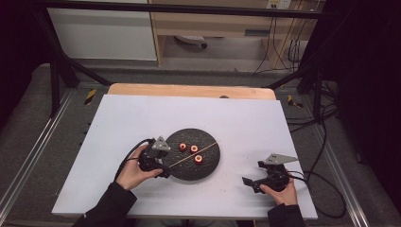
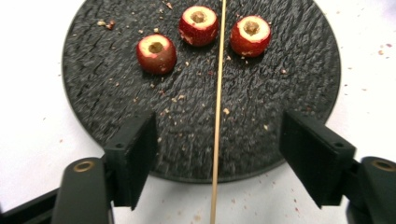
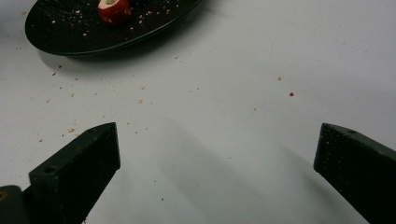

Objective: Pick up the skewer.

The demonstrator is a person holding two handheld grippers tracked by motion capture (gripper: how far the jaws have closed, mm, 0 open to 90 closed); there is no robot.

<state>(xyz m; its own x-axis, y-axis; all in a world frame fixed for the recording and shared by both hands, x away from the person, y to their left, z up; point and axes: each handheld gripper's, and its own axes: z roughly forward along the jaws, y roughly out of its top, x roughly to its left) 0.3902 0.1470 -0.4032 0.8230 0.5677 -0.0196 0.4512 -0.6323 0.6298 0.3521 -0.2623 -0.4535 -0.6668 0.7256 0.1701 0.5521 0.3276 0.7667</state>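
The left gripper (image 2: pixel 217 154) straddles the skewer (image 2: pixel 217 93) at the plate's (image 2: pixel 93 93) eight o'clock edge, jaws apart, not pinching. The right gripper (image 3: pixel 217 154) gapes wide at four o'clock.

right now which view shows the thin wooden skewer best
The left gripper view: the thin wooden skewer runs the full height of the frame across the round black textured plate, between the open jaws and untouched. The high view shows it as a faint diagonal line. The right gripper view faces bare table.

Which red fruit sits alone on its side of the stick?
The fruit at the right in the left gripper view. The skewer runs between it and the other two fruits, which sit together on the skewer's left.
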